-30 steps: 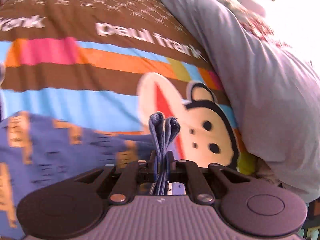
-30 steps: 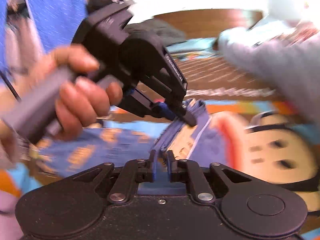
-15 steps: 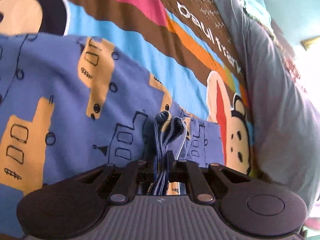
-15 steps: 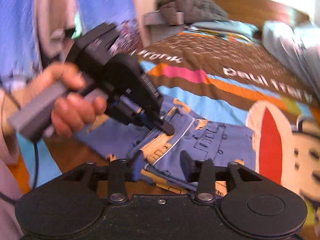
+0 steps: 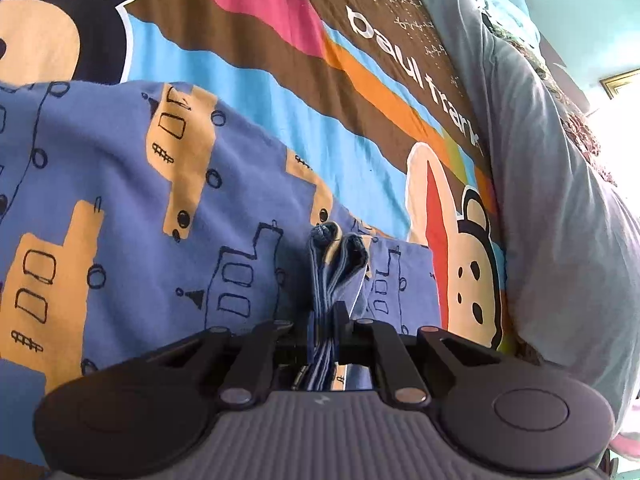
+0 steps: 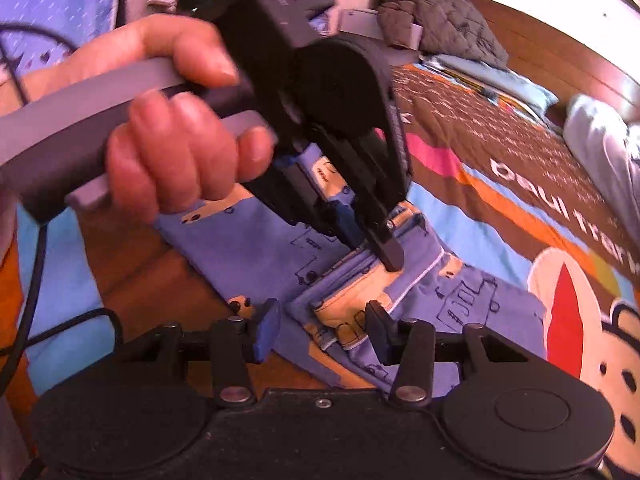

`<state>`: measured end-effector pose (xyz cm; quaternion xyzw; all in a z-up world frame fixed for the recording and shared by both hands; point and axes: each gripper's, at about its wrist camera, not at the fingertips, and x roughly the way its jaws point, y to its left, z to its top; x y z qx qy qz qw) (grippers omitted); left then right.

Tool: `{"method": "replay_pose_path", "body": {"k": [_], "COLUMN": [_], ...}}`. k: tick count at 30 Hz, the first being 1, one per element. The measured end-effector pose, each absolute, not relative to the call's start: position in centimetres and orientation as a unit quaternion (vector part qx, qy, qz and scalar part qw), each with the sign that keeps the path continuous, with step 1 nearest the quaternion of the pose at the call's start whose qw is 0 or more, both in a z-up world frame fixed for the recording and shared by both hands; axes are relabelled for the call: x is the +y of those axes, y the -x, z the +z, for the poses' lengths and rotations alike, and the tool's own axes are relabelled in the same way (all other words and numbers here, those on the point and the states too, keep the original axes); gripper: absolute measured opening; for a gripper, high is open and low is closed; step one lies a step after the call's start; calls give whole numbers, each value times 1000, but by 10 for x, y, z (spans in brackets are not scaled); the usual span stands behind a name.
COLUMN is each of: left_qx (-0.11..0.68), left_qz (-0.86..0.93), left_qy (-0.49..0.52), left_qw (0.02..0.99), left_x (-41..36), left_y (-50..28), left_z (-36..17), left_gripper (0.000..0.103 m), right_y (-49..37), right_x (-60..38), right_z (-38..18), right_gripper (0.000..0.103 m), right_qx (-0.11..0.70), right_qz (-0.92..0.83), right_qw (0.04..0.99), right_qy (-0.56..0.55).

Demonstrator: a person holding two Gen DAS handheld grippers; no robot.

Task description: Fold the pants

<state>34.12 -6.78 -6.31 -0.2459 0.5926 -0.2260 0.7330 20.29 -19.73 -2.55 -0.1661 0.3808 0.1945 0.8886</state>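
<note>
Bright stripes and a cartoon monkey cover the bedspread [image 5: 248, 92] in the left wrist view, where the left gripper [image 5: 325, 312] has its jaws squeezed tight on a bunched fold of the blue pants [image 5: 120, 208], which spread out ahead and to the left of the jaws, with a grey pillow [image 5: 560, 240] off to the right. From the right wrist view, the right gripper [image 6: 322, 320] has just been opening its jaws, and they now stand partly apart with the folded edge of the pants lying loose between them, while just ahead a hand [image 6: 172, 148] holds the left gripper pinching that same edge.
</note>
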Motion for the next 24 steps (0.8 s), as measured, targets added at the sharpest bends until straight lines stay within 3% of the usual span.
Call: {"method": "replay_pose_path", "body": {"k": [5,13,24], "left_qx": [593,580,556], "left_qz": [-228,-233,-219], "left_qy": [256,264,221], "left_qw": [729,735,770], "left_x": [-65,-51,11], "left_y": [-340,-335,-335], "left_z": [-63,-52,-19], "left_gripper": [9,9,9], "right_y": [-201,-198,-212], "right_x": [-195,-188,-152], "right_z": [-24,-24,16], "right_gripper": [45,18,18], "right_qx": [385,376,369], "right_qz": [182,185,295], "right_qw": [892,892,867], "right_qy": [149,169,158]}}
